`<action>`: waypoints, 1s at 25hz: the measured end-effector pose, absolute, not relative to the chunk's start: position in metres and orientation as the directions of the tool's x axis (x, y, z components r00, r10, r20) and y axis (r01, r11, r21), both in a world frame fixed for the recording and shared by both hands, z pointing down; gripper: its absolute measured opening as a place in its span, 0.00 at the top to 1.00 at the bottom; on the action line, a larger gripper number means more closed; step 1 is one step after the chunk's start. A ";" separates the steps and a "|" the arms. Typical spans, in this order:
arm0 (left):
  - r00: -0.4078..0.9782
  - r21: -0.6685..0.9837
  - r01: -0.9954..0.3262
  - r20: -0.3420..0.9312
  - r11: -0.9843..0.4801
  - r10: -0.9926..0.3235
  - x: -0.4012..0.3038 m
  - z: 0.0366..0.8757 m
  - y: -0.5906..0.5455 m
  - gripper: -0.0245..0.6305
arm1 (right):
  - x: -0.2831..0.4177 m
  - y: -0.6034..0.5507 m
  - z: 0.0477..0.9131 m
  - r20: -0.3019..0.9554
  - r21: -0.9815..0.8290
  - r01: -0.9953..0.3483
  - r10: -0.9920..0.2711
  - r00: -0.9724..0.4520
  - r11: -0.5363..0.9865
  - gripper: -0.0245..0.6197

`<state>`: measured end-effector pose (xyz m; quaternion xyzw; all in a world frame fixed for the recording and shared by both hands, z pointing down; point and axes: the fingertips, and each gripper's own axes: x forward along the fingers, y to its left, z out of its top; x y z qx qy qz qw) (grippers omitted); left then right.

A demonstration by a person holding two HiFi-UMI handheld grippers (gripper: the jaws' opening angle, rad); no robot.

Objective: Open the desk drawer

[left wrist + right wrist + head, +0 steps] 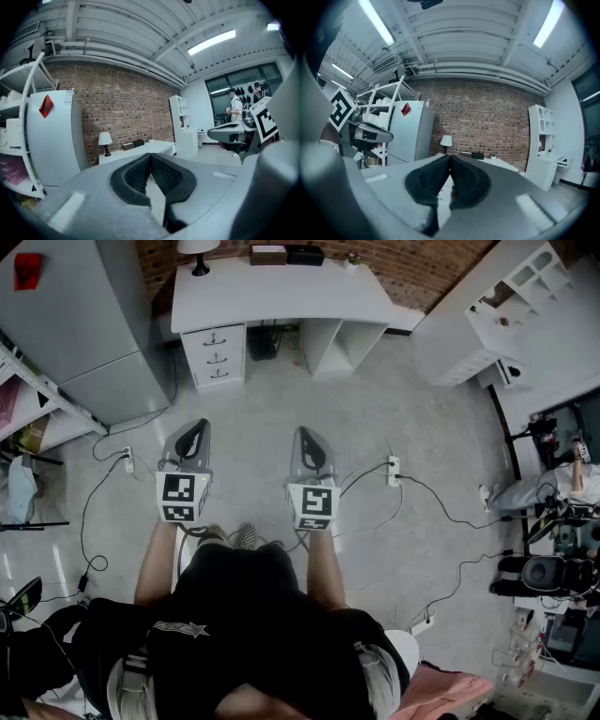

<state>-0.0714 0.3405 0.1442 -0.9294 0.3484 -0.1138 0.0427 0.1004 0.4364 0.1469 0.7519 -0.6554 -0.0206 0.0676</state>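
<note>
1. Left tongs (pixel 191 435): pressed together, empty, over the floor, well apart from the desk (pixel 281 296).
2. Desk drawer (pixel 229 334): top of a three-drawer stack under the desk's left end, shut. Probably rigid and light, sliding straight out. Best hold is the small handle (pixel 216 339) at front centre; it's thin and may slip.
3. Right tongs (pixel 308 442): together, empty.
</note>
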 end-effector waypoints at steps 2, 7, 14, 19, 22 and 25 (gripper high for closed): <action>0.731 -0.159 -0.638 0.182 -0.754 -0.657 -0.068 0.143 0.344 0.95 | 0.103 0.441 0.147 0.066 0.111 -0.985 -0.988 0.137 -0.129 0.95; 0.743 -0.161 -0.622 0.186 -0.766 -0.643 -0.059 0.144 0.348 0.95 | 0.112 0.447 0.145 0.067 0.102 -0.983 -0.985 0.160 -0.153 0.95; 0.766 -0.156 -0.594 0.190 -0.789 -0.614 -0.027 0.148 0.339 0.95 | 0.142 0.447 0.149 0.090 0.126 -0.972 -0.974 0.209 -0.197 0.95; 0.778 -0.139 -0.580 0.195 -0.802 -0.597 0.001 0.155 0.311 0.95 | 0.170 0.427 0.157 0.101 0.138 -0.965 -0.966 0.238 -0.224 0.95; 0.786 -0.130 -0.571 0.197 -0.810 -0.586 0.023 0.160 0.288 0.95 | 0.190 0.408 0.160 0.109 0.143 -0.961 -0.962 0.252 -0.235 0.95; 0.786 -0.120 -0.571 0.206 -0.812 -0.583 0.048 0.167 0.256 0.95 | 0.214 0.380 0.169 0.131 0.134 -0.962 -0.958 0.256 -0.239 0.95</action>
